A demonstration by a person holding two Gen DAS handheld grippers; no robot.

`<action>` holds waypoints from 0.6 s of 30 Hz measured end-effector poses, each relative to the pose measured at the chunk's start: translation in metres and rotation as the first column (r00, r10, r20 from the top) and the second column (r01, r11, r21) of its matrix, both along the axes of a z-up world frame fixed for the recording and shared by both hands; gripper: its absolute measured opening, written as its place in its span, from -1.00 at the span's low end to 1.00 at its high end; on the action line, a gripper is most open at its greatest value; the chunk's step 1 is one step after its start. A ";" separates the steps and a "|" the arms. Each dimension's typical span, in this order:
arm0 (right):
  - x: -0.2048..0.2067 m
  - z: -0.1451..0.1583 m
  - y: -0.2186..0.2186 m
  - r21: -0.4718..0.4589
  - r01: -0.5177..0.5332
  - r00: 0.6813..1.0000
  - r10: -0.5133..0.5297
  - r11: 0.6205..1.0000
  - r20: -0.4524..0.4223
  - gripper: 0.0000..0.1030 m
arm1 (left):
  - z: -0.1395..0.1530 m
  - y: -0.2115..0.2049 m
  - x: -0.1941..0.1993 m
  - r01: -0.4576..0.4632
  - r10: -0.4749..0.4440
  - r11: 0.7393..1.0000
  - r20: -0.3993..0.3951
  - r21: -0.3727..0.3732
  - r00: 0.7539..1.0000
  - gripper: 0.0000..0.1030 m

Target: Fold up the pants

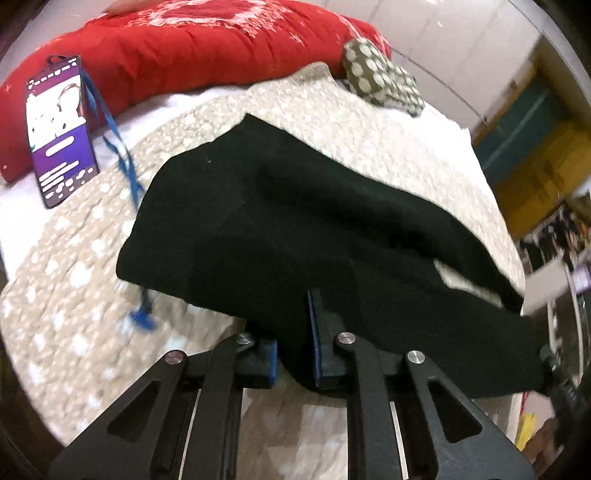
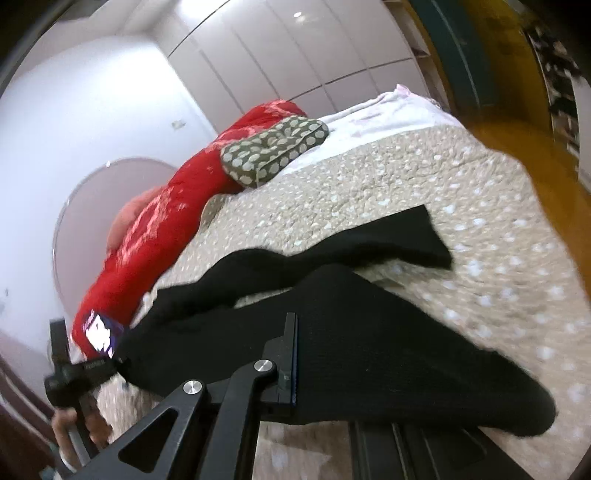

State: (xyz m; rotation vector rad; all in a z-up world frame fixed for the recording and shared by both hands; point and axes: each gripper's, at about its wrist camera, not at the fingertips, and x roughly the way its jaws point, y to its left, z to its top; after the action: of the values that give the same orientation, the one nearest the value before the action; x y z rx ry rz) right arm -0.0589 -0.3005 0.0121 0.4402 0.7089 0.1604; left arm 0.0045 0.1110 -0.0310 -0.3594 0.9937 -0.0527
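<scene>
Black pants (image 1: 295, 229) pinched in both tongs (image 1: 295, 354) (image 2: 299, 354), apparently lifted off the quilt (image 1: 74, 295).

Even, bright indoor light with soft shadows. Strong fisheye curvature bends both views, with dark vignetted corners. Motion blur smears the quilted bed cover (image 1: 74, 295) near the frame edges and the right-hand background. A ceiling lamp glints on the glossy wardrobe (image 2: 297, 14). The black pants (image 1: 295, 229) read as near-featureless, underexposed dark.
</scene>
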 end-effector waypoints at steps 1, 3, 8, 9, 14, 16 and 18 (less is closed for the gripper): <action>-0.009 0.000 -0.001 -0.014 -0.010 1.000 0.010 1.000 -0.014 -0.91 | -0.004 0.000 -0.005 0.019 -0.019 1.000 -0.022 0.007 1.000 -0.76; -0.023 -0.012 -0.004 -0.053 -0.035 0.997 0.031 0.998 -0.074 -0.88 | -0.016 -0.001 -0.010 0.035 -0.033 0.998 -0.059 0.048 0.998 -0.76; -0.043 -0.068 -0.048 0.034 0.085 0.970 -0.075 0.996 -0.233 -0.67 | -0.027 -0.004 -0.015 0.038 -0.030 0.994 -0.078 0.103 0.997 -0.66; -0.048 -0.073 -0.061 0.119 0.122 0.969 -0.093 0.985 -0.228 -0.64 | -0.026 -0.004 -0.015 0.039 -0.031 0.993 -0.078 0.112 0.996 -0.61; -0.057 -0.068 -0.098 -0.001 0.281 0.939 -0.275 0.960 -0.207 -0.63 | -0.022 -0.002 -0.023 0.038 -0.026 0.992 -0.097 0.121 0.995 -0.59; -0.061 -0.060 -0.102 -0.203 0.332 0.899 -0.374 0.921 -0.228 -0.62 | -0.017 0.002 -0.028 0.033 -0.021 0.992 -0.101 0.122 0.995 -0.55; -0.066 -0.045 -0.112 -0.341 0.408 0.847 -0.490 0.847 -0.204 -0.62 | -0.009 0.005 -0.035 0.021 -0.005 0.987 -0.101 0.159 0.995 -0.55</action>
State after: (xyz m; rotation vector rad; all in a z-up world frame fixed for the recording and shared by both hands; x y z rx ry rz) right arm -0.1254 -0.4127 -0.0326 0.3436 0.8760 -0.4638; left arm -0.0310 0.1164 -0.0398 -0.2100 1.0920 0.0335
